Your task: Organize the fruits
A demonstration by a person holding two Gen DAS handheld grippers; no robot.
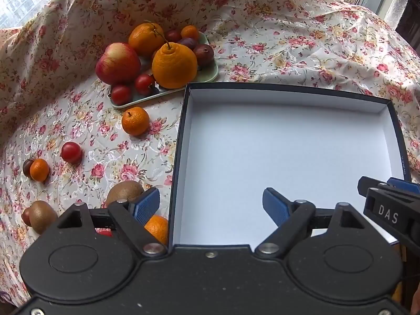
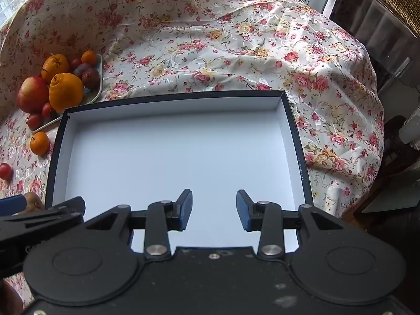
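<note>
An empty box (image 1: 388,110) with a dark rim and white inside lies on the floral cloth; it also shows in the right wrist view (image 2: 296,136). A pale green tray (image 1: 207,76) behind it holds an apple (image 1: 118,63), large oranges (image 1: 174,65), plums and tomatoes. Loose on the cloth lie a mandarin (image 1: 135,120), a tomato (image 1: 71,152), a small orange (image 1: 39,169) and kiwis (image 1: 42,216). My left gripper (image 1: 211,204) is open and empty over the box's left edge. My right gripper (image 2: 214,210) is open and empty over the box's near part.
The floral cloth (image 2: 236,52) rises in folds behind the tray and box. A dark shelf with a wicker basket (image 2: 401,2) stands at the right. The right gripper's body (image 1: 388,210) reaches in at the left view's right edge.
</note>
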